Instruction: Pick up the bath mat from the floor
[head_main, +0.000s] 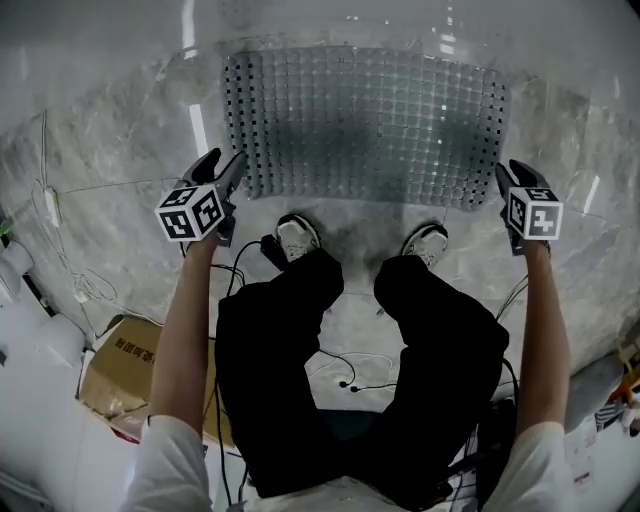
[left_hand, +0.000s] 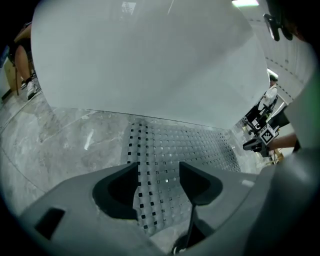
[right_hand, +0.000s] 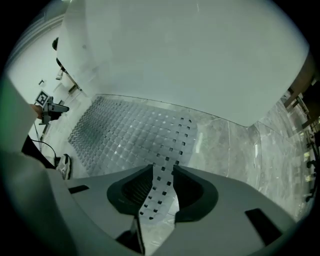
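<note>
The bath mat (head_main: 365, 125) is a clear, studded rectangle with rows of small holes, lying on the grey marble floor in front of the person's feet. My left gripper (head_main: 228, 168) is at its near left corner. In the left gripper view the jaws (left_hand: 159, 172) stand apart with the mat's perforated edge (left_hand: 150, 165) running between them, untouched by the pads. My right gripper (head_main: 507, 178) is at the near right corner. Its jaws (right_hand: 162, 176) are narrowly apart, and a curled strip of the mat (right_hand: 161, 187) lies loose between them.
The person's two shoes (head_main: 297, 236) (head_main: 427, 240) stand just behind the mat's near edge. A cardboard box (head_main: 115, 365) and loose cables (head_main: 345, 375) lie behind the feet. A white curved wall (left_hand: 150, 55) rises beyond the mat's far edge.
</note>
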